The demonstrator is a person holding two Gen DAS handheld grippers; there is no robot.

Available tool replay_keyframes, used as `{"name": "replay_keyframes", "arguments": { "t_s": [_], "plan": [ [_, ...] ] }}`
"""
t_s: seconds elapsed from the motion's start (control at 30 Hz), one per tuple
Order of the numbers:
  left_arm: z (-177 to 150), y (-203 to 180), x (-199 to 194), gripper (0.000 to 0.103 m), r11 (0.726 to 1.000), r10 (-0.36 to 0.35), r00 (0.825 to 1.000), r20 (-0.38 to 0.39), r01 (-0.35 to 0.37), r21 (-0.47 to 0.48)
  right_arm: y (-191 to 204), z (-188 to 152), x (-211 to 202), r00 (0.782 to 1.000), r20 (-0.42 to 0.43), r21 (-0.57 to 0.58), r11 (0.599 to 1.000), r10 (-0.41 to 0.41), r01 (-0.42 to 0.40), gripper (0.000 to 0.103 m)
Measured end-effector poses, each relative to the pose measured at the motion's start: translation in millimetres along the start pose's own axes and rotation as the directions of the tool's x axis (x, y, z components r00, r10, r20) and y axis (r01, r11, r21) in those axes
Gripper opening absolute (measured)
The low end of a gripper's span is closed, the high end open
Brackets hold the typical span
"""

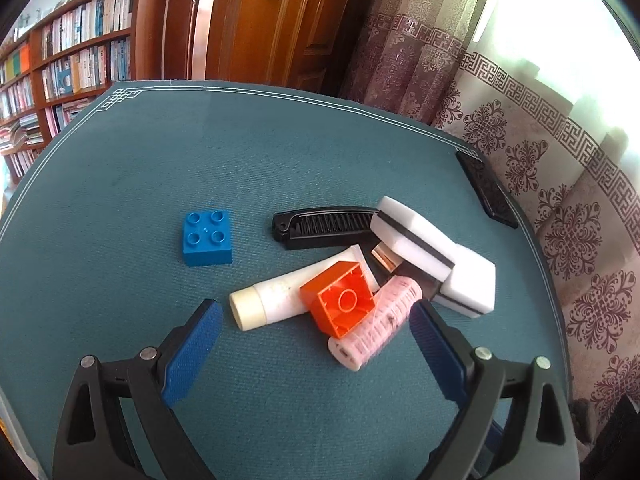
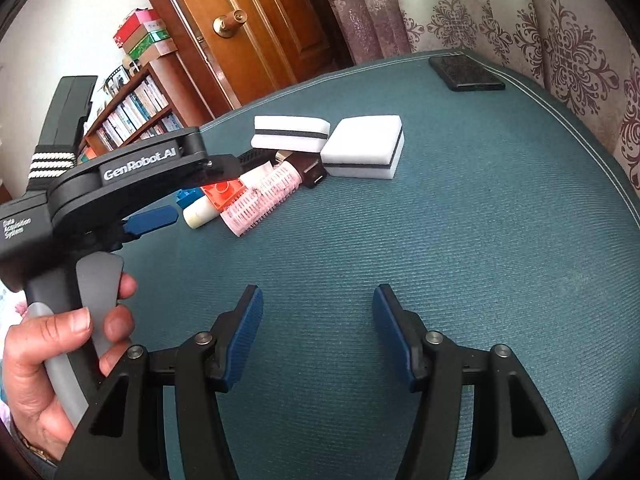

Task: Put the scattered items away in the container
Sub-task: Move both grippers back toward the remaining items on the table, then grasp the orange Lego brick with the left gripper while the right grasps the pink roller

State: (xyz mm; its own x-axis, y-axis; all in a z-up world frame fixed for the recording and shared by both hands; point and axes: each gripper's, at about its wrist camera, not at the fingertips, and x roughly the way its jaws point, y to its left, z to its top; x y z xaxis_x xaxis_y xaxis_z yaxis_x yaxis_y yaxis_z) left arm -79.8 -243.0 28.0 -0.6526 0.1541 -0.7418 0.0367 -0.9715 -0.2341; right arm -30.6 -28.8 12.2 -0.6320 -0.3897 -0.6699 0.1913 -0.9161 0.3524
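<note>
Room with a wooden door [image 1: 260, 20], a bookshelf [image 1: 72, 60] and patterned curtains [image 1: 540, 152]; in front stands a counter [image 1: 120, 168] covered with a teal mat edged in white lines. Scattered items lie in a loose heap towards the curtain side of the counter. A blue brick [image 1: 207, 238], studs up, sits apart from the heap. A black folding comb [image 1: 320, 226] lies at the far side of the heap, one end under a white sponge with a black stripe [image 1: 412, 236]; a second white sponge [image 1: 468, 286] lies just beside the first. A white tube [image 1: 276, 298] with a cream cap lies in front of the comb, and an orange brick [image 1: 340, 300], hollow side showing, rests tilted on the tube and against a pink hair roller [image 1: 378, 322]. A small brown item with a gold end [image 1: 386, 260] lies between the roller and the sponges; what it is cannot be told. A black phone [image 1: 486, 190] lies flat near the counter's edge by the curtains. No container is seen in either view. Left claw [image 1: 316, 320]: released, blue pads spread wide either side of the tube, orange brick and roller, grasping nothing; in the right wrist view a hand [image 2: 56, 356] holds its grey grip. Right claw [image 2: 318, 304]: released, over bare mat, well apart from the heap.
</note>
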Motion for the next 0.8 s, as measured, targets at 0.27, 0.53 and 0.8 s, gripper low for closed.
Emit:
{"name": "replay_keyframes", "arguments": {
  "t_s": [0.27,0.53,0.8],
  "plan": [
    [8.6,3.9,19.2,0.096,0.999,0.054,0.998,0.036,-0.054,0.003,1.5,-2.4,0.2,1.0,0.011,-0.013,1.0,0.0,0.0,0.065],
    [1.8,9.2,23.9,0.084,0.99,0.11,0.992,0.059,-0.115,0.08,2.7,-2.3,0.5,1.0,0.013,-0.016,1.0,-0.001,0.002,0.065],
    [-11.0,16.2,23.6,0.084,0.992,0.103,0.995,0.02,-0.104,0.072,2.5,-2.0,-0.1,1.0,0.014,-0.016,1.0,-0.001,0.001,0.065]
  ]
}}
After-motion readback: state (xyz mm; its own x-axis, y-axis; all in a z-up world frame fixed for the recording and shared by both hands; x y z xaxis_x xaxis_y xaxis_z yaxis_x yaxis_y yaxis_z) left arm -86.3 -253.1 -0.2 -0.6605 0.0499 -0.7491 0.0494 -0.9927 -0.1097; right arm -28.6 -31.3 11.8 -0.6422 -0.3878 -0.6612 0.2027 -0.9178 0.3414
